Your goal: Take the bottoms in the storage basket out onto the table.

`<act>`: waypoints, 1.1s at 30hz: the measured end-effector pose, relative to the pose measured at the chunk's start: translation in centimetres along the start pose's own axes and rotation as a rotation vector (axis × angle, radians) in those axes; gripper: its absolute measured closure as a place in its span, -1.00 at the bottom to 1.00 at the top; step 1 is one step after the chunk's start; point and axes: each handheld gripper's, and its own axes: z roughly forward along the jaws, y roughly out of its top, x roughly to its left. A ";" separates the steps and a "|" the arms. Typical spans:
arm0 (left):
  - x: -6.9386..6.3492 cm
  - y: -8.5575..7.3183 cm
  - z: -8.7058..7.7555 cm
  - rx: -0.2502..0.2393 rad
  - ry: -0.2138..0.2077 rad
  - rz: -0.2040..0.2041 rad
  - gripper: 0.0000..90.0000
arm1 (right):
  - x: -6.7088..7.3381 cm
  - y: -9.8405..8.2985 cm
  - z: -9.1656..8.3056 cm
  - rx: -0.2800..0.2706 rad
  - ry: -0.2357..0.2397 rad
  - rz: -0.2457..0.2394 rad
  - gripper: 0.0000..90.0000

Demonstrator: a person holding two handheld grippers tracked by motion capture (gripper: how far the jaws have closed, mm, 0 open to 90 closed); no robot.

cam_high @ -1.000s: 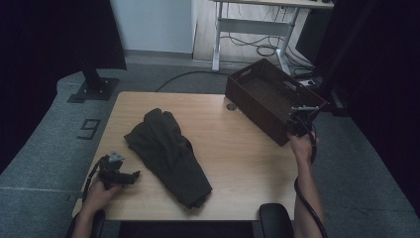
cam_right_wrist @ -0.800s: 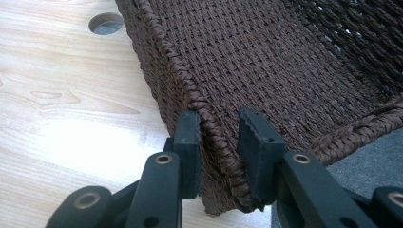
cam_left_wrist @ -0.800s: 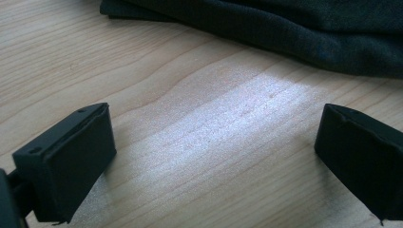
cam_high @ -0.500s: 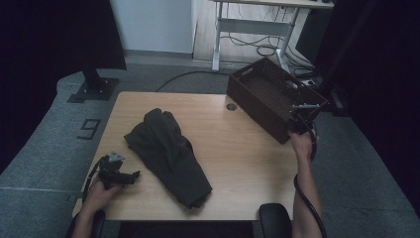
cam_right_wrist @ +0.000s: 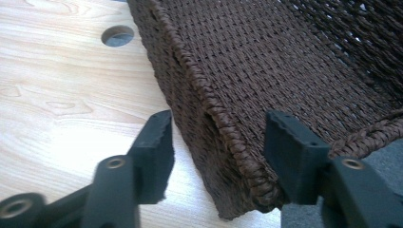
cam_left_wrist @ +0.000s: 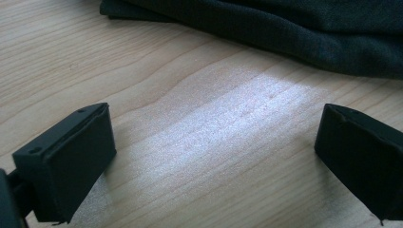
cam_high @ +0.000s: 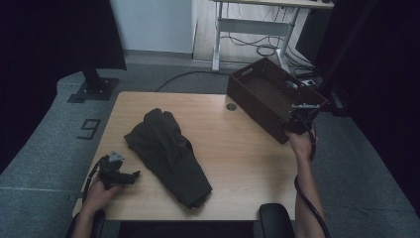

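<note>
Item 1: woven brown basket [cam_high: 270, 96], rectangular, standing at the table's [cam_high: 237, 148] far right corner and overhanging the right edge. Its long axis runs from the far edge toward the right edge, slanted to both. No label or brand readable on it.

Item 2: right gripper [cam_high: 299, 119], at the basket's near right end. Its jaws have just been opening; in the right gripper view the braided rim [cam_right_wrist: 223, 123] stands between them, one pad outside the wall, the other inside, neither pressing. Grip released. Judgement: the basket lies directly ahead of this gripper, so any re-grip or withdrawal turns on that rim.

Item 3: left gripper [cam_high: 130, 176], resting at the near left corner, jaws spread wide over bare wood, grasping nothing.

Item 4: dark garment [cam_high: 168, 156], bundled, mid-table, long axis running from centre toward the near edge, just beside the left gripper; the left hand is the nearer.

Item 5: floor marking "9" [cam_high: 89, 129], left of the table.
</note>
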 end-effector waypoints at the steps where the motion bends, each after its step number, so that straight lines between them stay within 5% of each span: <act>1: 0.0 0.0 0.0 0.000 0.000 0.000 -1.00 | 0.0 0.0 -0.1 0.000 -0.001 -0.004 -0.14; 10: 0.0 0.0 0.0 0.000 0.000 0.000 -1.00 | 0.6 0.0 -1.7 -0.002 -0.008 -0.046 -0.60; 22: 0.0 0.0 0.0 0.000 0.000 0.000 -1.00 | 1.7 -0.7 -4.0 -0.060 0.059 -0.006 -0.89; 33: 0.0 0.0 0.0 0.000 0.000 0.000 -1.00 | 4.4 -1.5 -5.8 -0.097 0.091 -0.080 -1.00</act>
